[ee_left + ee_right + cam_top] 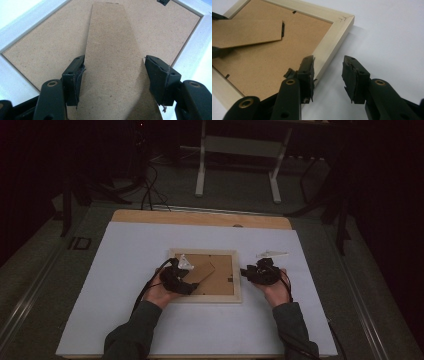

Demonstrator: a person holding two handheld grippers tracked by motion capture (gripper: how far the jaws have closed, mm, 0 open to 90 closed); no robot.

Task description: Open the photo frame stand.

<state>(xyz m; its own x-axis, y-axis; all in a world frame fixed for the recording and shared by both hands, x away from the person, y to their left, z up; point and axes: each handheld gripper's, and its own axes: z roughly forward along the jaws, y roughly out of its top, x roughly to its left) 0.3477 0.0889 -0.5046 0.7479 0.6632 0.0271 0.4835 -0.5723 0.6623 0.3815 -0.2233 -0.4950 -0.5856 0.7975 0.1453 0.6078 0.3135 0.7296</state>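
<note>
A pale wooden picture frame (215, 298) lies face down on the white sheet, its brown backboard (50, 50) up. A cardboard stand (112, 50) is hinged to the backboard and raised a little off it (247, 32). My left gripper (189, 287) reaches over the frame's left part, and its jaws (115, 72) press on the two long edges of the stand. My right gripper (247, 271) sits at the frame's right rail (337, 32), open (328, 72). One of its jaws rests over the rail and the other stands over the white sheet.
A crumpled clear plastic piece (185, 262) lies on the frame's upper left corner. A clear wrapper (272, 254) lies right of the frame. Small black turn clips (294, 11) sit along the backboard's edge. The white sheet (125, 270) covers the wooden table.
</note>
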